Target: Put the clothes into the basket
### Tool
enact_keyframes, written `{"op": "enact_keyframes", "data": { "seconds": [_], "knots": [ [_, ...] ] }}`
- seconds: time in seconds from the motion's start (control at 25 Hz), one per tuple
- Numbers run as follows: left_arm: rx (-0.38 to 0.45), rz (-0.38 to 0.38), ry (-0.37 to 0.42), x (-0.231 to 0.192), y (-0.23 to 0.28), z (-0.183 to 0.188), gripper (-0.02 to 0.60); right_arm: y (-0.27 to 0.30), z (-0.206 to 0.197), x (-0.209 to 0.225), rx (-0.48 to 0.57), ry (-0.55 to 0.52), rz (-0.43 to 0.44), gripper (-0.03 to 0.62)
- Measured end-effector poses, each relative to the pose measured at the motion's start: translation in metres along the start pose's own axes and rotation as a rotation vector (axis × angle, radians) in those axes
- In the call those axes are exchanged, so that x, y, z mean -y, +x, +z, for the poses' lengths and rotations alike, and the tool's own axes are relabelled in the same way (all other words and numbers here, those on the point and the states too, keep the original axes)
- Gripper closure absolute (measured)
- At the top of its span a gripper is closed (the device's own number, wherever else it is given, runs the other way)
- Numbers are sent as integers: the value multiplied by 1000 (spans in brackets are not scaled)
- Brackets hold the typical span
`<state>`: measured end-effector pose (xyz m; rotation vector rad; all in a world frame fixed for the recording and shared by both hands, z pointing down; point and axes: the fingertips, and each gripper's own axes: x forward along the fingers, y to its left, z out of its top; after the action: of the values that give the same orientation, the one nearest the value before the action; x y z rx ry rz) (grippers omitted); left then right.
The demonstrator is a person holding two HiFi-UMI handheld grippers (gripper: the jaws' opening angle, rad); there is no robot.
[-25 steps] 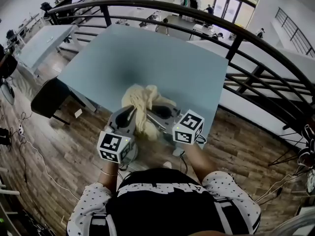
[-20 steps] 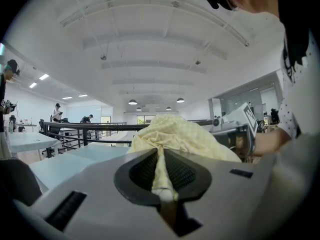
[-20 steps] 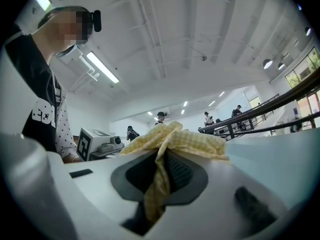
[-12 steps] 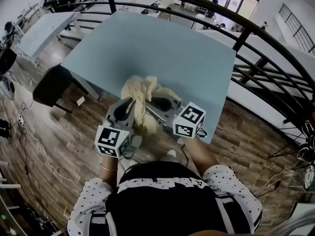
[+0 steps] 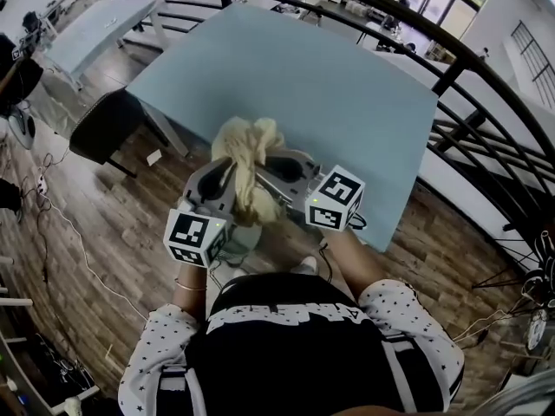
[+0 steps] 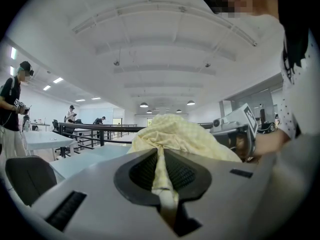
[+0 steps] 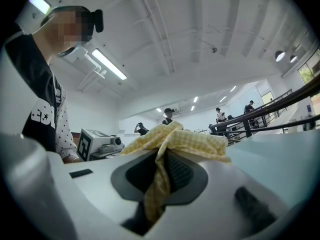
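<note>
My left tool (image 5: 227,182) and right tool (image 5: 279,168) each clamp pale yellow checked cloth garment (image 5: 247,146), bunched between them at light blue desk (image 5: 347,85) edge for two-point carry. Basket unseen, perhaps off-frame.

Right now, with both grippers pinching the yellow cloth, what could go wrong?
1. The left gripper and right gripper each clamp only a thin fold of the pale yellow checked cloth, so it may slip out when carried.
2. A loose end hangs below them near the light blue table edge and could snag there.
3. No basket is in view, so the drop spot is unconfirmed.
</note>
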<state>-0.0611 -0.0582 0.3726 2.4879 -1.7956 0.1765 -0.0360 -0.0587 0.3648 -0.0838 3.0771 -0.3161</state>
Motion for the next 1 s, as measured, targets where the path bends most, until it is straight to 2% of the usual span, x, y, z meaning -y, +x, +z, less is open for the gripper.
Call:
{"op": "enact_keyframes", "data": {
  "seconds": [0.4, 0.64, 1.0],
  "knots": [
    [9, 82, -18, -43, -32, -2, 531, 51, -2, -18, -25, 0, 81, 542],
    [10, 116, 25, -65, -53, -2, 531, 78, -4, -32, -39, 3, 124, 542],
    [25, 148, 4, -87, -70, -5, 531, 105, -6, -42, -65, -8, 153, 542]
  ]
}}
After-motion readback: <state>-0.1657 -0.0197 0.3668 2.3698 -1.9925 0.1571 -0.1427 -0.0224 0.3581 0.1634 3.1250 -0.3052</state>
